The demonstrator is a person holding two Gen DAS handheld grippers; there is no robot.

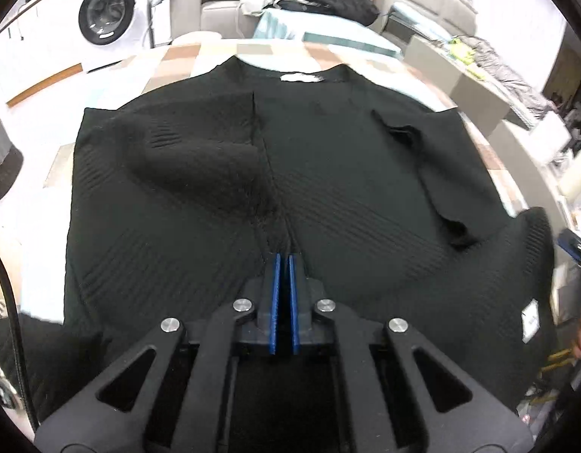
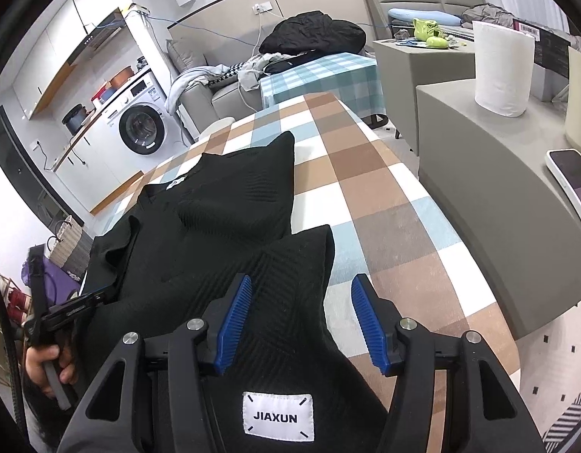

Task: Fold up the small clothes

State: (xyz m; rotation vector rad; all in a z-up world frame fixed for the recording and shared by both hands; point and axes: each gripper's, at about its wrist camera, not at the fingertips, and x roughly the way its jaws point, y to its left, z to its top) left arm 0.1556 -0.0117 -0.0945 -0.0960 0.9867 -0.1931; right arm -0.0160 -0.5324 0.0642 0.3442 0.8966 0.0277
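Landmark: checked brown, white and blue tablecloth [image 2: 370,192] on the table.

Left gripper [image 1: 284,260], blue-padded black tongs: jaws drawn together, only a thin slit between the pads. Tips sit at the near hem of the black ribbed knit top [image 1: 328,173], where the fabric puckers toward them. Probably pinching a fold of cloth there; the contact itself is too dark to confirm.

The top lies flat on the cloth, long axis running hem (near edge) to neckline with its white neck label [image 1: 301,77] (far edge). One side already looks turned in.

Right gripper [image 2: 302,321]: jaws apart, nothing pressed between the pads, hovering over the near right corner by the white "JIAXUN" tag [image 2: 278,417]. Judged ready to take that corner.
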